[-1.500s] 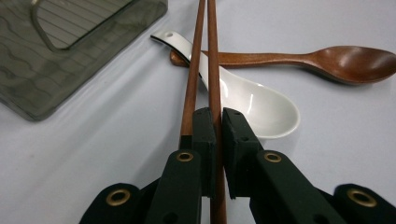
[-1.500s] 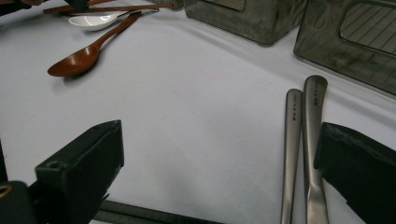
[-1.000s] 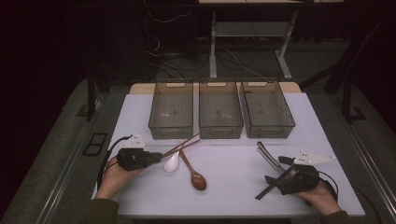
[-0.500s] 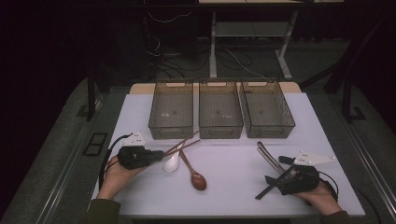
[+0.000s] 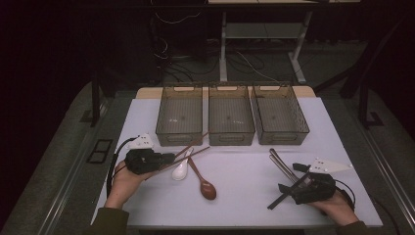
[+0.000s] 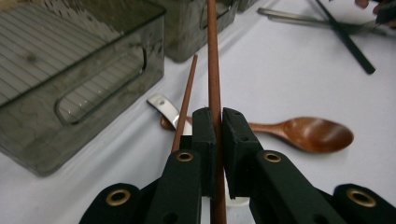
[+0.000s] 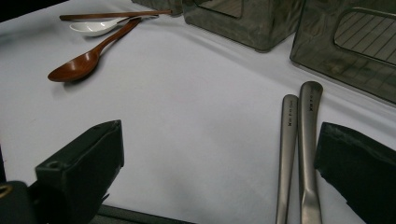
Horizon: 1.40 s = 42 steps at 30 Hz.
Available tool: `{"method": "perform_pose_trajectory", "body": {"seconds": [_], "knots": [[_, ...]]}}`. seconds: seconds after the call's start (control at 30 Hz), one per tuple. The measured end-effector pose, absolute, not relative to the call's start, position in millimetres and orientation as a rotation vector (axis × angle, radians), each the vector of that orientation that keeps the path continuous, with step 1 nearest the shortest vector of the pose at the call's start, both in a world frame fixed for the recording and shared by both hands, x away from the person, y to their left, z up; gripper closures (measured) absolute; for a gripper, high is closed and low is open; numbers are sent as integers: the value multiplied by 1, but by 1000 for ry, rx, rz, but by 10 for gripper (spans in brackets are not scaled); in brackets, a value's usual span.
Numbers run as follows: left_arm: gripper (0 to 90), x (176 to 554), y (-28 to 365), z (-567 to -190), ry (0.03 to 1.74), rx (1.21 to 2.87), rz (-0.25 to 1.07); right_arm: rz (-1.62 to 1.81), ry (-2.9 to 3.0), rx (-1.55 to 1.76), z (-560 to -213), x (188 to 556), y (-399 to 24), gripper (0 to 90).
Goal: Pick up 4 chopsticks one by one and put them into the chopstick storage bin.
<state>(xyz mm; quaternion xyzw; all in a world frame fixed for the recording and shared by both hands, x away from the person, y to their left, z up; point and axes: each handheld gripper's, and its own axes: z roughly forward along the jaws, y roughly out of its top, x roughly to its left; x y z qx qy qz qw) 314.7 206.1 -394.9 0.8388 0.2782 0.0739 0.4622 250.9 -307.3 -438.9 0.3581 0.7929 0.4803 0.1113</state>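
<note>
A: Dark room behind; white table in front, with three clear bins in a row along its far half. What lies before them?

B: Left of centre, two spoons: a brown spoon and a white spoon. Right of centre, two steel utensils side by side, handles toward the bins.

A: And the grippers?

B: The left gripper has its jaws pressed together on one brown chopstick. The right gripper rests by the steel utensils, its jaws spread, nothing between them.

A: Where is the chopstick?

B: Near the table's left side, just before the left bin. In the high view, a second chopstick runs close beside it, across the white spoon's handle.

A: Its long axis?

B: It continues the gripper's line, the free end pointing toward the gap between the left and middle bins.

A: How will it handle?

B: Likely light, stiff and smooth. A thin round shaft may roll or swing between flat pads. The grip sits near one end, so the long free end has leverage. A hold nearer the middle would steady it.
</note>
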Motion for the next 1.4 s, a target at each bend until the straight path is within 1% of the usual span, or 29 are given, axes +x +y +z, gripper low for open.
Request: {"method": "perform_pose_trajectory", "body": {"seconds": [0.43, 0.7, 1.4], "knots": [[833, 326, 199, -382, 701, 2028, 219, 1412, 2329, 1050, -439, 251, -307, 12], [833, 338, 192, -376, 742, 2009, 241, 1418, 2320, 1057, -439, 251, -309, 12], [832, 373, 179, -356, 730, 1967, 302, 1426, 2308, 1075, -439, 251, -312, 12]]}}
